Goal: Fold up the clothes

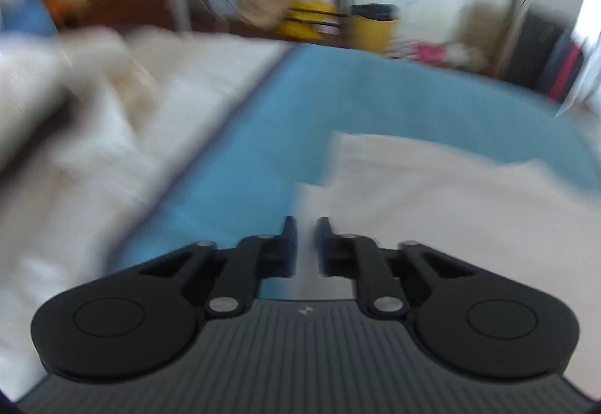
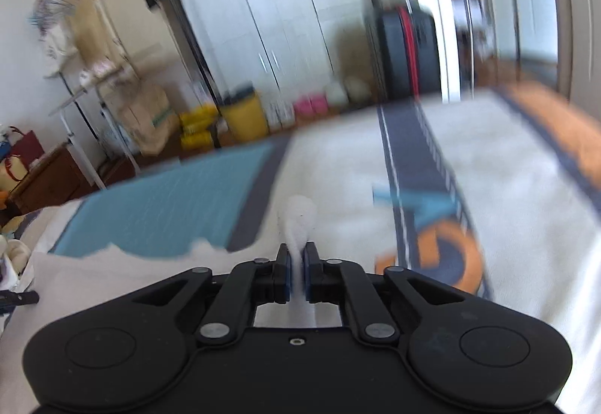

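Note:
A white garment (image 1: 450, 196) lies on a blue mat (image 1: 263, 136) spread over a bed. In the left wrist view its near edge runs up between the fingers of my left gripper (image 1: 306, 226), which is shut on it. In the right wrist view the same white garment (image 2: 112, 275) covers the near left, and a bunched fold of it (image 2: 298, 222) sticks out ahead of my right gripper (image 2: 296, 252), whose blue pads pinch it. The blue mat (image 2: 169, 203) shows beyond the garment. Both views are blurred.
A white bedspread (image 1: 94, 151) lies left of the mat; its right part carries a dark stripe and orange pattern (image 2: 413, 169). Beyond the bed stand a yellow bin (image 2: 244, 113), white wardrobe doors (image 2: 263, 19), a metal rack (image 2: 94, 94) and a wooden cabinet (image 2: 49, 173).

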Demonstrator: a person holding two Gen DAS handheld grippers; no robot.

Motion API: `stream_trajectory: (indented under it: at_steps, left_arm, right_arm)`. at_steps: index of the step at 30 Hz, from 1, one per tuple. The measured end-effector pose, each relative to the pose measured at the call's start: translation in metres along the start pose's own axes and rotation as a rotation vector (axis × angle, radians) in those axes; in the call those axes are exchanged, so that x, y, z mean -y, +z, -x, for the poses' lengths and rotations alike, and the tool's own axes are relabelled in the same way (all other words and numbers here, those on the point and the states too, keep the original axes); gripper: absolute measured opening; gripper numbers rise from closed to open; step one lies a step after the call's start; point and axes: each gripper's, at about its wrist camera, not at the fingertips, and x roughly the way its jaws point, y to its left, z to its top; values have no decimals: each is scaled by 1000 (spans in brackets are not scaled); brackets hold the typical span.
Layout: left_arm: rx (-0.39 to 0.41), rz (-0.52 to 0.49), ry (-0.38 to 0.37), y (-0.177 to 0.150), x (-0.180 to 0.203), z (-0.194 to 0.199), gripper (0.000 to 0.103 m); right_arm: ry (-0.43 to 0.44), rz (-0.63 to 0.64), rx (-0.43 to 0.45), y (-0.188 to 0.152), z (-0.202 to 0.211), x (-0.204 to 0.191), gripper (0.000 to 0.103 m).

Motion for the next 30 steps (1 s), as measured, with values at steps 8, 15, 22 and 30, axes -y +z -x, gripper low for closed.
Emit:
stream_trajectory:
  at_steps: [8,15,22,30]
  left_arm:
    - [-26,167,-3,1,-33,24,17]
    - [-256,283,-82,-24,-58,56,51]
    - [-322,344,-55,-69,-63,101,59]
    - [-421,634,-214,-113,-94,118,67]
  right_arm:
    - [-124,67,-83,-4,-17,-6,12]
    - [-86,-60,-83,-2,41,1,54]
    - [122,-408,-181,-36,102,11,60]
    - [354,-590,-440,-151,135,-28,60]
